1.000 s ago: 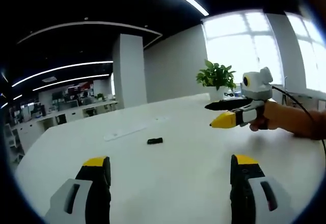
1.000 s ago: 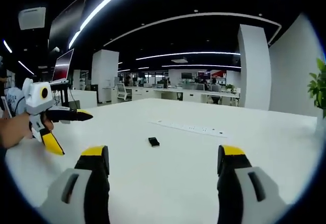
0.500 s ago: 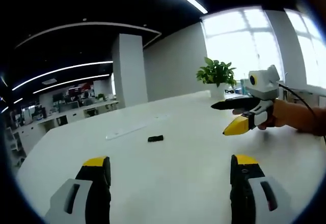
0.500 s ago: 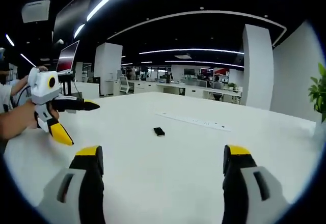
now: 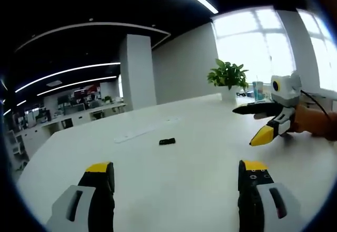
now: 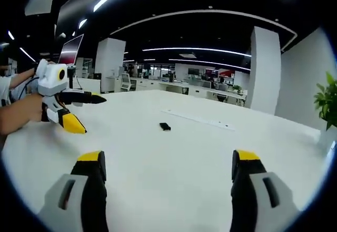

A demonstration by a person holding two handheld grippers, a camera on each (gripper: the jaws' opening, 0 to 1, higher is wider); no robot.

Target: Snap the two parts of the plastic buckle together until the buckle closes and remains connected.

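Here, my left yellow-tipped gripper (image 5: pixel 176 190) and right yellow-tipped gripper (image 6: pixel 168 187) both hang above the broad white table (image 5: pixel 200 158), jaws spread wide and empty. The small black plastic buckle (image 5: pixel 167 141) lies alone on that table, well ahead of both, just short of a flat white strip (image 6: pixel 199 119). A leafy green potted plant (image 5: pixel 228 75) stands at the table's far edge.

both grippers hover with jaws spread wide: left gripper (image 5: pixel 175 176), right gripper (image 6: pixel 168 164), each hand-held.
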